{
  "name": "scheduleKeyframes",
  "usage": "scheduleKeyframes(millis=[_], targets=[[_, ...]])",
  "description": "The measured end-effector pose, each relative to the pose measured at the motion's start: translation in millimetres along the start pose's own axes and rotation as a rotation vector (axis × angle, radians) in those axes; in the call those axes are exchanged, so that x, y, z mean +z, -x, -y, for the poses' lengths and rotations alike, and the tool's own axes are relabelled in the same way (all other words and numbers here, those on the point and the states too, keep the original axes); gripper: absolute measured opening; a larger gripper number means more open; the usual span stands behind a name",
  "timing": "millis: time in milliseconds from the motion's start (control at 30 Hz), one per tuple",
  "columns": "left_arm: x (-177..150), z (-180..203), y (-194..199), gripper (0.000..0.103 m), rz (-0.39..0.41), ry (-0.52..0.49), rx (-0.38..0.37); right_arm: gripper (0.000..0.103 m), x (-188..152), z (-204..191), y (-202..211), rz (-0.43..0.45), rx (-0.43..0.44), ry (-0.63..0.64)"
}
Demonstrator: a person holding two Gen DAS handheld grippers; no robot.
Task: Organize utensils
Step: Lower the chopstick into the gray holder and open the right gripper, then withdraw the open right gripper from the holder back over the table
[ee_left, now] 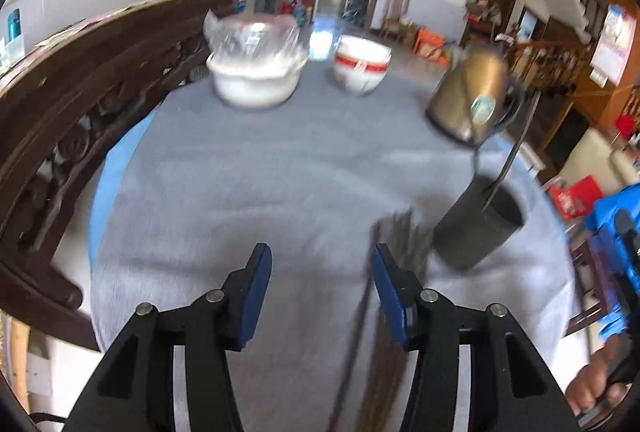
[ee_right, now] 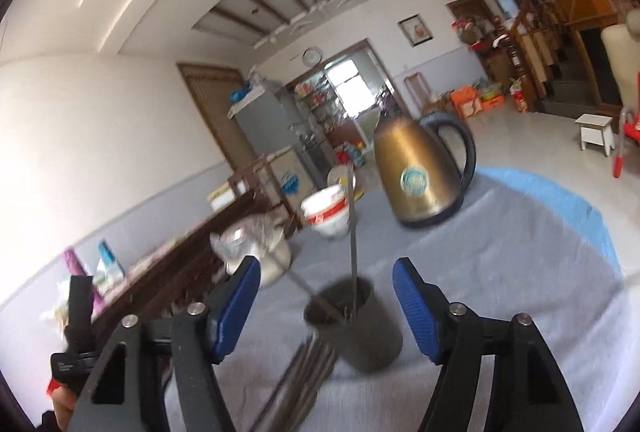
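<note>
A dark grey cylindrical holder [ee_left: 478,222] stands on the grey tablecloth [ee_left: 240,172] with two thin metal utensils [ee_left: 508,156] leaning in it. A blurred bundle of brown chopsticks [ee_left: 400,232] lies flat on the cloth beside it, running under the right finger of my left gripper [ee_left: 320,252]. That gripper is open, low over the cloth, with nothing between its pads. In the right wrist view my right gripper [ee_right: 326,266] is open too. It faces the holder [ee_right: 356,324] and its utensils [ee_right: 352,232], with the chopsticks [ee_right: 300,376] below it.
A gold kettle [ee_left: 472,100] stands behind the holder. A red-banded white bowl stack [ee_left: 362,66] and a plastic-covered white bowl [ee_left: 256,72] sit at the far edge. A carved wooden bench back [ee_left: 80,92] borders the table's left. A hand [ee_left: 592,384] shows at the lower right.
</note>
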State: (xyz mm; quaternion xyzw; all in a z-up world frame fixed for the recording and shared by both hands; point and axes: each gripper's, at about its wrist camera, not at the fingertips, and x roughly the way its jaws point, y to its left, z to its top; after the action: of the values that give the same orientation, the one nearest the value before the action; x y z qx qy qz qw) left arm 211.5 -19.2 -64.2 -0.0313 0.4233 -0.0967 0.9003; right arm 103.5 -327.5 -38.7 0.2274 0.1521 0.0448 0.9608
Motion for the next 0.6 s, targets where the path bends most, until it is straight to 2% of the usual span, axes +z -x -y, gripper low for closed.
scheduleKeyframes(millis=[67, 200, 367, 533, 600], targets=[[-15.2, 1.6, -7.5, 0.053, -0.03, -0.019, 0.031, 0.067, -13.2, -3.8, -7.1, -0.056, -0.009, 0.015], [-36.2, 5.8, -14.7, 0.053, -0.064, -0.06, 0.067, 0.065, -46.7, -7.8, -19.0, -0.175, 0.031, -0.009], [-47.1, 9.5, -13.7, 0.053, -0.061, -0.085, 0.099, 0.066, -75.2, -7.7, -36.4, -0.243, 0.044, 0.01], [-51.4, 15.2, -12.1, 0.053, -0.045, -0.112, 0.12, 0.066, -94.8, 10.6, -52.9, -0.297, 0.076, -0.067], [-52.6, 17.4, -11.7, 0.053, -0.044, -0.115, 0.125, 0.066, -92.9, 14.1, -51.2, -0.287, 0.102, -0.092]])
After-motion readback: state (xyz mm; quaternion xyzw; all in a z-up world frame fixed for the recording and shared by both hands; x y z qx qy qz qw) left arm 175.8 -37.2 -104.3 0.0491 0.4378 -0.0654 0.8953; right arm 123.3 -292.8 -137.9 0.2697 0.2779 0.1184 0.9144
